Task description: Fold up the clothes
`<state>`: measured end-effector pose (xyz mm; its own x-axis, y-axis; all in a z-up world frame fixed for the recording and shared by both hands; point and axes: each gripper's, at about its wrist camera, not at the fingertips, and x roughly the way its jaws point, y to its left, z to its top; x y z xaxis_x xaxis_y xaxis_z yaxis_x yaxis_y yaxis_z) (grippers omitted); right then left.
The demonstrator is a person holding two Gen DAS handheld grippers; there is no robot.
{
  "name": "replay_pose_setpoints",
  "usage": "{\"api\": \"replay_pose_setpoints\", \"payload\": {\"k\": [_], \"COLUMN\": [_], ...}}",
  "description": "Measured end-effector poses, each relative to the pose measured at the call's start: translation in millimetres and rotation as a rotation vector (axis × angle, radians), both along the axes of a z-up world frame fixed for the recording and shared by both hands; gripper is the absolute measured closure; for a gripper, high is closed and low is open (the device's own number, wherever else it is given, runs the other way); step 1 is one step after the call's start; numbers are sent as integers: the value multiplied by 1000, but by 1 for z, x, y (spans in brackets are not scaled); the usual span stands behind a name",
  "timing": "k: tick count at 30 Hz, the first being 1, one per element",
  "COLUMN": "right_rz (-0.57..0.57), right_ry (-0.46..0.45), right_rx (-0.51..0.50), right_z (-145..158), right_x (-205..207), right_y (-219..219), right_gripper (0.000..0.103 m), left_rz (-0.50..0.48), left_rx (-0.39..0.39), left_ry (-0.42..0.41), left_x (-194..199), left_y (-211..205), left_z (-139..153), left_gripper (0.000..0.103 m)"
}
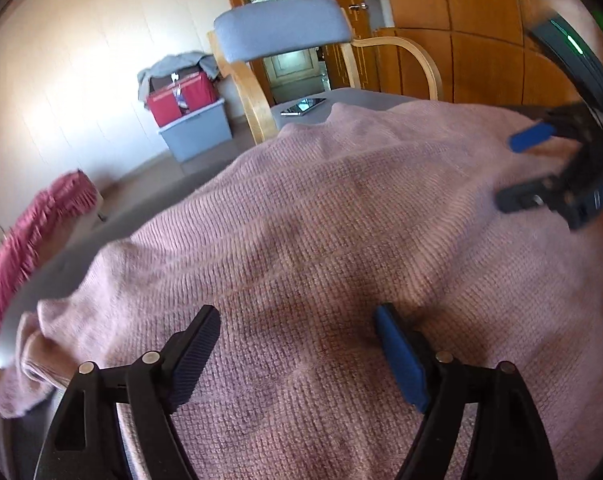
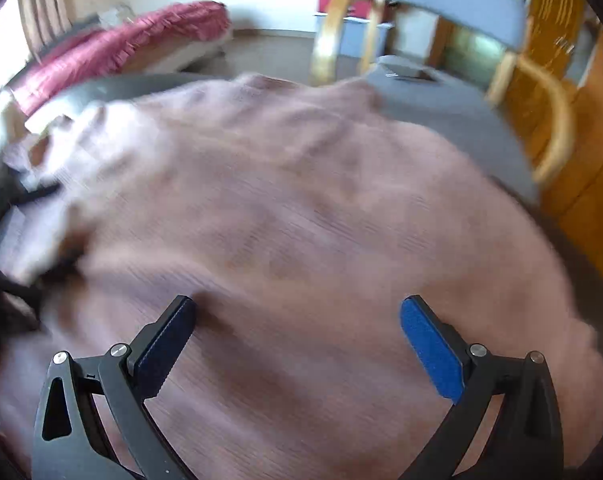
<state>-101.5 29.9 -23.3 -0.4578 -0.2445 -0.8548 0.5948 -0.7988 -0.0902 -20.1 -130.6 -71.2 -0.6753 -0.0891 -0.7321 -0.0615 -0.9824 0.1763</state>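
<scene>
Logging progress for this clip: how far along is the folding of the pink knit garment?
Early. Done: the pink knit sweater lies spread across the grey table. No finished fold shows, though the cloth at its left edge is bunched. In hand: nothing; the left gripper and right gripper are both open over the fabric, gripping none. Left: all the folds.
</scene>
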Motion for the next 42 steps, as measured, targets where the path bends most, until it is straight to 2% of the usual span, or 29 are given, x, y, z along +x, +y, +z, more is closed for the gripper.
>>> {"api": "replay_pose_setpoints", "payload": {"k": [1, 3, 5, 6, 8, 10, 11, 15, 17, 20, 22, 27, 29, 30, 31, 36, 40, 42], "right_rz": [-7, -38, -66, -65, -68, -69, -67, -66, -83, -163, -217, -416, -494, -498, -503, -556, -544, -538], "right_ry": [23, 19, 17, 18, 22, 16, 14, 6, 5, 25, 38, -10, -19, -22, -24, -43, 19, 49], "right_rx": [4, -61, -115, -106, -98, -108, -111, -107, -99, -139, -166, -233, -244, -247, -250, -303, -337, -354], "right_z": [-2, -7, -11, -10, -9, -9, -9, -7, -6, 5, 13, 10, 6, 4, 3, 2, 10, 14], "right_x": [3, 3, 2, -4, -8, -10, -12, -8, -9, -11, -12, -40, -53, -56, -59, -62, -46, -38], "right_y": [5, 16, 26, 26, 27, 29, 28, 24, 22, 45, 60, 124, 156, 166, 176, 214, 224, 229], "right_gripper": [0, 0, 0, 0, 0, 0, 0, 0, 0, 4, 22, 42, 58, 75, 87, 102, 101, 97], "left_rz": [4, 17, 64, 102, 188, 230, 245, 233, 232, 236, 236, 236, 236, 236, 236, 236, 235, 235], "left_rx": [24, 78, 172, 222, 320, 411, 419, 213, 207, 246, 254, 236, 240, 242, 243, 248, 246, 246], "left_ry": [-15, -59, -127, -140, -114, -85, -70, -21, -13, -13, -11, -10, -10, -10, -11, -10, -10, -10], "left_x": [-2, -9, -20, -25, -32, -38, -40, -38, -37, -34, -35, -34, -33, -33, -33, -33, -34, -34], "left_y": [-3, -9, -17, -21, -29, -31, -28, 3, 4, -2, -6, -3, -4, -5, -6, -6, -6, -6], "left_z": [0, 1, 5, 8, 14, 12, 10, -1, -1, -2, -2, -2, -2, -2, -2, -3, -3, -3], "left_gripper": [19, 19, 20, 20, 23, 23, 23, 22, 22, 21, 21, 21, 21, 21, 21, 21, 21, 21]}}
